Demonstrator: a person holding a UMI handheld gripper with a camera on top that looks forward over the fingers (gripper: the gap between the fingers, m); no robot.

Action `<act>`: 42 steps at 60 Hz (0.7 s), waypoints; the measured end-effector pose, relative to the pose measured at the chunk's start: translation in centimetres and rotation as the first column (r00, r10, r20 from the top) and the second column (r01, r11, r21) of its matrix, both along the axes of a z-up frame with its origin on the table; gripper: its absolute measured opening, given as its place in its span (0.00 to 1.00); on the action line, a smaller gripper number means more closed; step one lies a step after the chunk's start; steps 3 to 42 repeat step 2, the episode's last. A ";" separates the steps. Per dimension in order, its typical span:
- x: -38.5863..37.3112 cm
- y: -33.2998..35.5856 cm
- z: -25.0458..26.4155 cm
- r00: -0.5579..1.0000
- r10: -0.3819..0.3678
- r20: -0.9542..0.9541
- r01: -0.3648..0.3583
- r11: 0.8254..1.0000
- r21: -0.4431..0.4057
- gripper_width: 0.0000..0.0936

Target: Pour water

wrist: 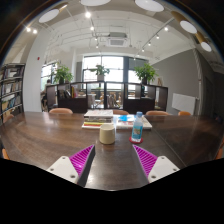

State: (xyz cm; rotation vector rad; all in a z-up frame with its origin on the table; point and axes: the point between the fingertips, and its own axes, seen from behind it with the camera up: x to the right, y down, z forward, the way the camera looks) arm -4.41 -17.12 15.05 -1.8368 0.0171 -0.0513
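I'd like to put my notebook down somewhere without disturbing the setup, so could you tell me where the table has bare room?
The wooden table is bare to either side of the open gripper, and between its fingers short of the white cup. It is crowded ahead: the cup, the water bottle beside it, and the books behind.

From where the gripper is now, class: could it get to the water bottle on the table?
Probably yes. The gripper is open, and the bottle stands upright just ahead, right of the cup, with bare table between and nothing blocking.
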 end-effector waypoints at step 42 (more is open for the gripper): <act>0.2 -0.1 -0.1 1.000 -0.009 0.006 0.009 1.000 -0.006 0.79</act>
